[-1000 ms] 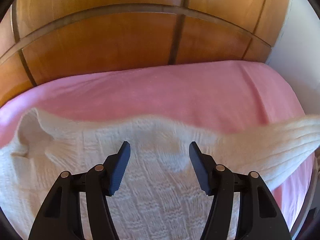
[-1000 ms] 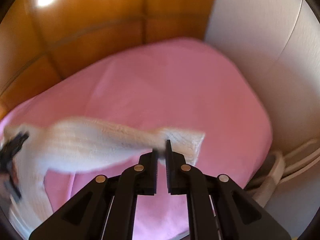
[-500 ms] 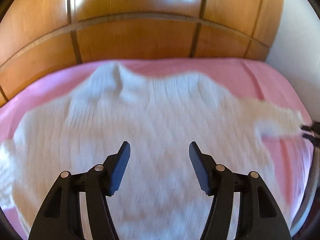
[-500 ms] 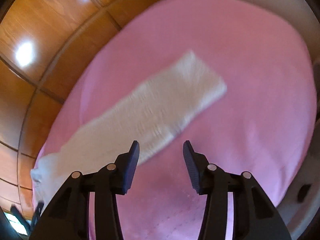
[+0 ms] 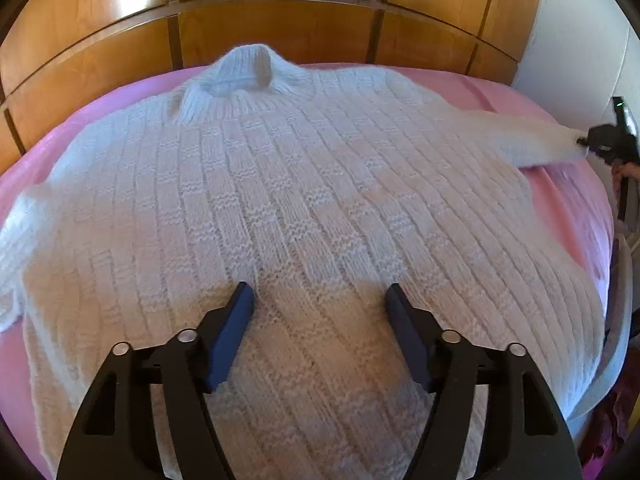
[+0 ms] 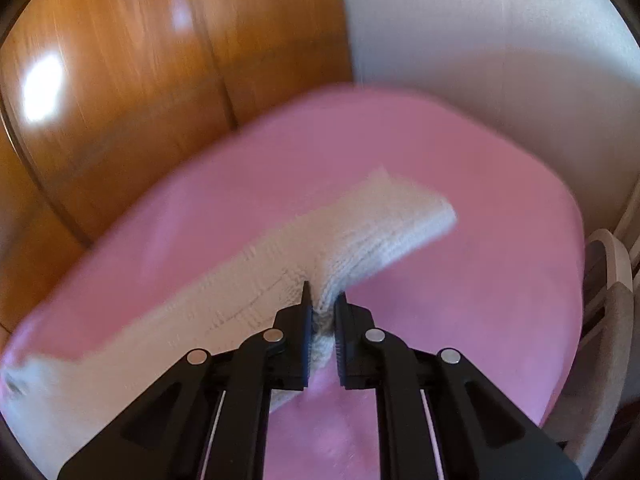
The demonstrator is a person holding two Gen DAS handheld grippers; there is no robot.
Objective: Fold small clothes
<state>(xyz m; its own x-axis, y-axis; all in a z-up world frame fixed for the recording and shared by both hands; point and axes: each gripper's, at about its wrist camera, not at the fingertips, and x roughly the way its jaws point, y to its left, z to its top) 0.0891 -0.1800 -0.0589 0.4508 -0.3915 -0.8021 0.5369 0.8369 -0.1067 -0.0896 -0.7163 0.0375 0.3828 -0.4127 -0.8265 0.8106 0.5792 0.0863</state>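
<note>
A white knitted sweater (image 5: 304,200) lies spread flat on the pink bed (image 5: 576,200), collar (image 5: 244,72) toward the wooden headboard. My left gripper (image 5: 320,300) is open and empty just above the sweater's lower body. The sweater's right sleeve (image 5: 536,140) stretches out to the right, and its cuff end is held by my right gripper (image 5: 588,142). In the right wrist view my right gripper (image 6: 323,300) is shut on the sleeve (image 6: 360,232) near the cuff, a fold of knit pinched between the pads, lifted off the pink sheet (image 6: 480,280).
A wooden panelled headboard (image 5: 280,20) runs behind the bed. A white wall (image 6: 500,40) stands to the right. A pale chair or rail (image 6: 612,280) stands past the bed's right edge.
My right gripper was open above the sleeve half a second ago and has now shut on it near the cuff. My left gripper pulled back, so the whole sweater shows.
</note>
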